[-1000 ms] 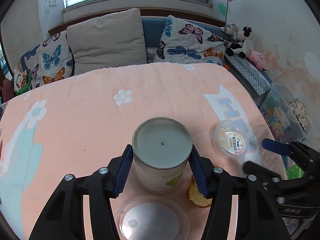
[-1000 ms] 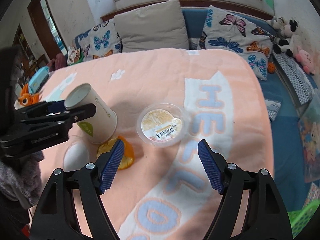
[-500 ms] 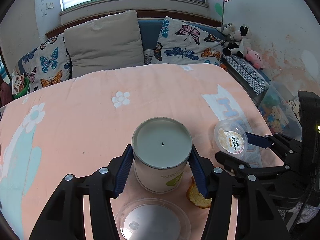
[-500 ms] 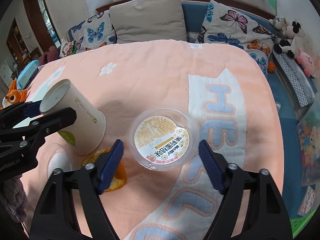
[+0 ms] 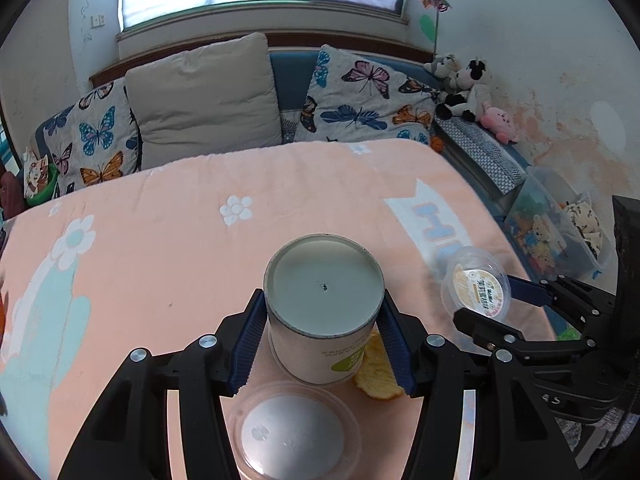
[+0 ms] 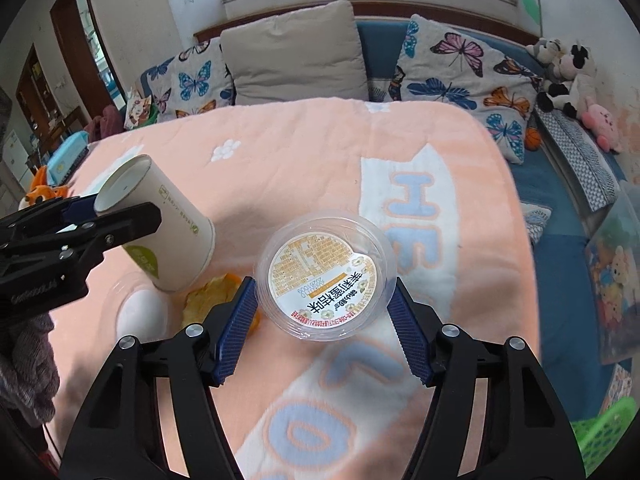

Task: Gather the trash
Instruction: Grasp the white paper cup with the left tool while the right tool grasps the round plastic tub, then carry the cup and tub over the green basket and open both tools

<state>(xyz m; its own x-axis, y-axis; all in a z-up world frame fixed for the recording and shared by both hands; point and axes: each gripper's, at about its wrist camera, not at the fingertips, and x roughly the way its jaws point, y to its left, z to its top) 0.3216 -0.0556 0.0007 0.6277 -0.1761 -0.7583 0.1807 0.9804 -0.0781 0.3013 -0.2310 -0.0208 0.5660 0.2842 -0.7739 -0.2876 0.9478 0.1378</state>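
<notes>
Paper cup sits dead centre of the left wrist view, upside down, its flat base facing the camera, and the left gripper has both blue pads pressed against its sides, closed onto it. Below it at the bottom edge lies a clear plastic lid, and a scrap of orange peel pokes out at the cup's lower right, on the peach blanket. Over in the right wrist view, the right gripper is spread wide around a clear round container with a printed label; the blue pads flank its rim at either side, whether they touch it I cannot tell. That container shows mid-right in the left view, the cup at the left in the right view.
</notes>
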